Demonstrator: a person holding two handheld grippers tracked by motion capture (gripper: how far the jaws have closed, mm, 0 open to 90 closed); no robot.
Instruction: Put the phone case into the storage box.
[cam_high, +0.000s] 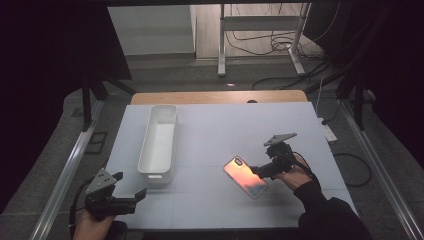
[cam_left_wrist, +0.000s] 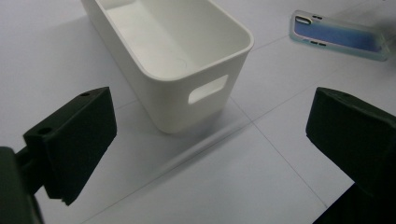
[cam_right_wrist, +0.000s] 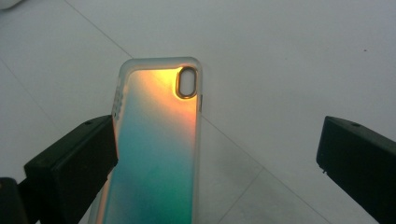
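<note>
High view: the white surface (cam_high: 210, 130) carries no readable writing, brand or label, and neither do the things on it. Largest of these is the long white bin (cam_high: 159, 144), standing upright on the left half with a handle slot in its near end wall. Right of it, well apart, the phone case (cam_high: 245, 177) lies flat with its iridescent orange-to-teal back up and its camera cutout at the far end. The right claw (cam_high: 261, 171) sits at the case's right edge, jaws spread wide; in the right gripper view the case runs along the left jaw, which hides part of its edge, and I cannot tell whether they touch. The left claw (cam_high: 134, 196) rests at the near-left corner, jaws wide with nothing between them, just short of the bin's near end.
</note>
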